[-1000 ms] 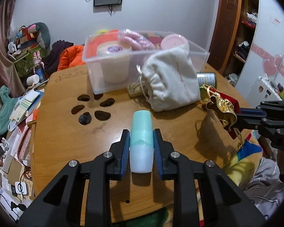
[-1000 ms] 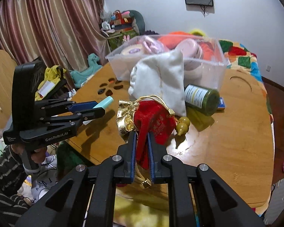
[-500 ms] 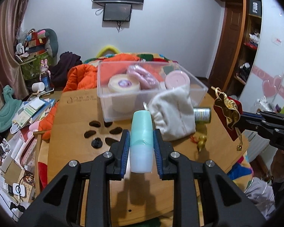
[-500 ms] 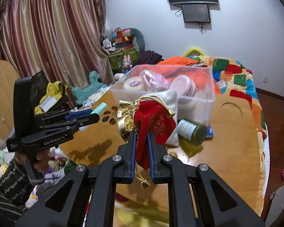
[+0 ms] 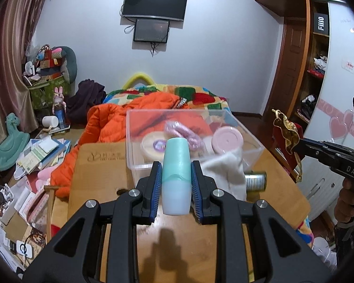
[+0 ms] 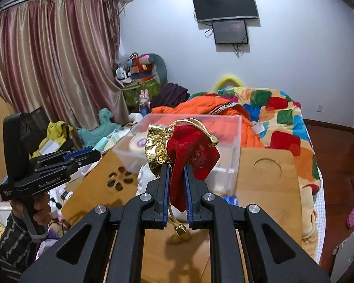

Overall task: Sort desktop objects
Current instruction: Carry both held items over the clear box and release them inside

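Both claws are being kept closed: a bottle [image 5: 176, 176] is being gripped by the left claw [image 5: 176, 186]. A red pouch [image 6: 191, 158] is being pinched by the right claw [image 6: 177, 188]. Both are being held above the table [image 5: 101, 165], short of the clear box [image 5: 252, 139].

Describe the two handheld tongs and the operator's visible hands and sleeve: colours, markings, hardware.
Both tongs, left and right, are matte black with ribbed blue pads and silver pivot bolts. White lettering marks their bodies: "GenRobot.AI" and "DAS". The left hand shows a dark striped sleeve.

home bedroom | bed quilt [image 6: 280, 115] | curtains [image 6: 47, 66] | wall TV [image 5: 154, 3]
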A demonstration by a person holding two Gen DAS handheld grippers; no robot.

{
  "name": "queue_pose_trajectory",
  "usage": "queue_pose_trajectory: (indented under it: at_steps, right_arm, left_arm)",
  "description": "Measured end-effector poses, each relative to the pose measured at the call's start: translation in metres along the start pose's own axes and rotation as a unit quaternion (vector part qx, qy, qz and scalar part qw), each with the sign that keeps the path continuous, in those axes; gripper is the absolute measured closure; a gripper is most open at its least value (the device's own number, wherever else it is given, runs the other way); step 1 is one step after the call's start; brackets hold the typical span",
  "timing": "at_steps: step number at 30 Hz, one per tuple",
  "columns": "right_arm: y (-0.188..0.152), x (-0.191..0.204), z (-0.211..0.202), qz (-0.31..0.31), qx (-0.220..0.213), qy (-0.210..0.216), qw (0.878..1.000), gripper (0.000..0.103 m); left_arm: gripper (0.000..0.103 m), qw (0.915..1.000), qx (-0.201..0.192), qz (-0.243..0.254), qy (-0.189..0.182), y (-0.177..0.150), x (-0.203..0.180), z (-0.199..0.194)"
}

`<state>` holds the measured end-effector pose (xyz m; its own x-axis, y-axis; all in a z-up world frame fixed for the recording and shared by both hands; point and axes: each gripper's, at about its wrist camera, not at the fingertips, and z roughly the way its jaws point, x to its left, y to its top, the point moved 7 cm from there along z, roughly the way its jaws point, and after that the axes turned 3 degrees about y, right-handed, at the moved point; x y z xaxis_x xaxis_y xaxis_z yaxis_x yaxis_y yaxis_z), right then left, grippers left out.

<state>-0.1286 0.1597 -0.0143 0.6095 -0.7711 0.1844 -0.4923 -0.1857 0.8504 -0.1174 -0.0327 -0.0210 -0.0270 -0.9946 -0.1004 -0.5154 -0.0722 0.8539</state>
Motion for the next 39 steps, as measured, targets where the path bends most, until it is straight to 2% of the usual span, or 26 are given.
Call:
queue_pose_trajectory:
  at_steps: [9,16,26,36,39]
  right_arm:
    - [0.027,-0.016,0.03,0.003,-0.003,0.004,1.0,0.093]
    - [0.045,-0.025,0.063,-0.002,0.008,0.004,1.0,0.093]
    - [0.051,-0.034,0.112,0.012,0.034,0.017,0.999,0.093]
    - [0.046,-0.029,0.149,-0.003,0.064,0.002,0.998,0.092]
    - [0.043,-0.025,0.154,-0.017,0.069,-0.005,0.997,0.089]
  left_arm:
    - [0.079,0.9997,-0.019,0.002,0.015,0.041,0.01,0.023]
    - [0.079,0.9999,-0.004,-0.009,0.011,0.059,0.022,0.059]
    - [0.079,0.9983,0.048,-0.029,0.018,0.056,0.038,0.115]
    - [0.079,0.9966,0.073,-0.034,0.02,0.048,0.042,0.135]
    - [0.079,0.9967,0.074,-0.033,0.013,0.048,0.04,0.135]
